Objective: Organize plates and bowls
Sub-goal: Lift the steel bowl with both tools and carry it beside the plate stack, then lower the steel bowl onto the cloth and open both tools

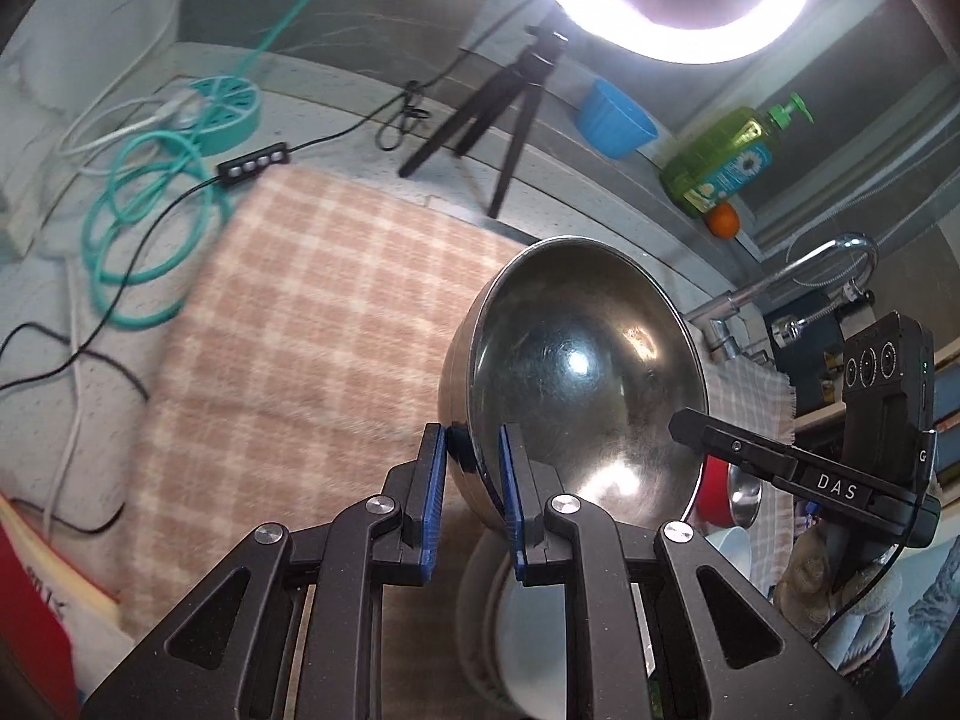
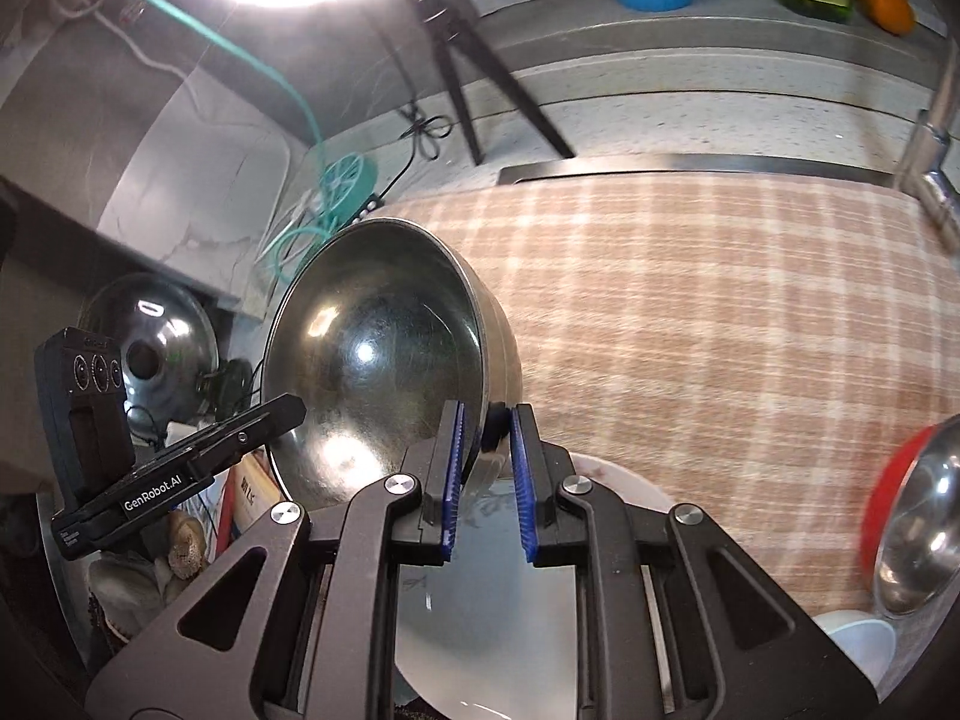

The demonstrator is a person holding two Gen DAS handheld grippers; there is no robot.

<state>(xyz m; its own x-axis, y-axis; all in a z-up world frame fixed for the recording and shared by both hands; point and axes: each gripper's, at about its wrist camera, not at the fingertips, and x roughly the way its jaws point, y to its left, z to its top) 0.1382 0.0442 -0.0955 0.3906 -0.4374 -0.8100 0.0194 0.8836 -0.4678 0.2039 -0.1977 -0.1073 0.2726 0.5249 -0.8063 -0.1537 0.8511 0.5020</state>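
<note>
A large steel bowl (image 1: 576, 372) is held tilted above the checked cloth, gripped on opposite rims by both grippers. My left gripper (image 1: 474, 450) is shut on its left rim. My right gripper (image 2: 486, 429) is shut on its right rim; the bowl (image 2: 372, 372) fills the middle left of the right wrist view. Below the bowl sits a white bowl on a white plate (image 2: 612, 480), also seen in the left wrist view (image 1: 474, 588). The right gripper shows in the left wrist view (image 1: 684, 423), the left gripper in the right wrist view (image 2: 288, 408).
A pink checked cloth (image 2: 720, 330) covers the counter. A red-and-steel bowl (image 2: 912, 516) and a small white bowl (image 2: 858, 648) lie at right. A tripod (image 1: 498, 108), ring light, teal cable (image 1: 150, 222), blue bowl (image 1: 612, 114), soap bottle (image 1: 720, 162), orange and faucet (image 1: 828, 258) stand behind. A steel lid (image 2: 150, 336) is at left.
</note>
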